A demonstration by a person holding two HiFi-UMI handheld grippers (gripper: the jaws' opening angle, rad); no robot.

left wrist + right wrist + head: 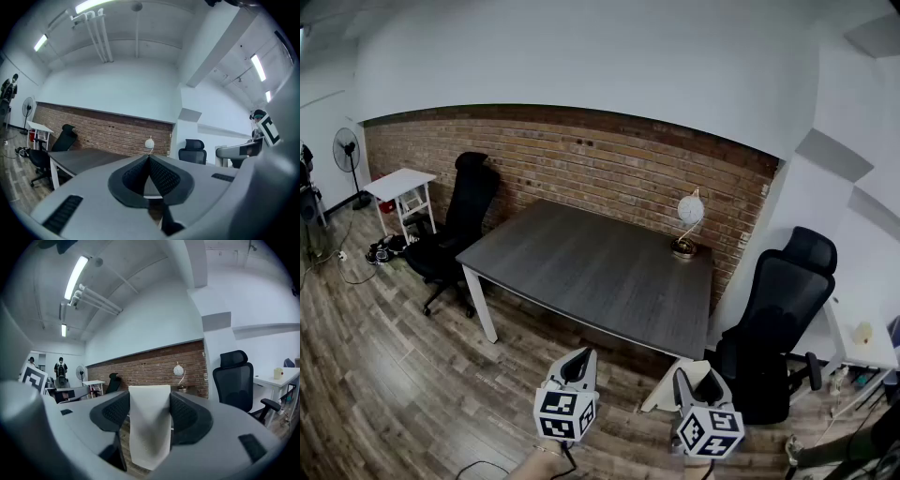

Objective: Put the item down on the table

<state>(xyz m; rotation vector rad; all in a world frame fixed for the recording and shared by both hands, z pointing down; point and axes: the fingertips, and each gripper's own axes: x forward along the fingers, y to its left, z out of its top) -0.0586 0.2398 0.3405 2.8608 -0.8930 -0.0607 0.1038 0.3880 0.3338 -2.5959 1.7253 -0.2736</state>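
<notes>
Dark grey wood-grain worktop [600, 272] fills the middle of the head view, with a red brick wall [581, 159] behind it and a small white globe lamp [687, 220] on its far right corner. A black office chair [455, 234] stands at its left. At the bottom edge the left hand-held gripper [575, 367] sits beside the right hand-held gripper [694, 382], which carries an off-white rectangular item [661, 392] above the wooden plank floor [375, 375], short of the worktop. In the left gripper view the jaws are closed, pads touching, with nothing between them. In the right gripper view the jaws stand wide, pads pressed on both sides of the item, which hangs below them.
</notes>
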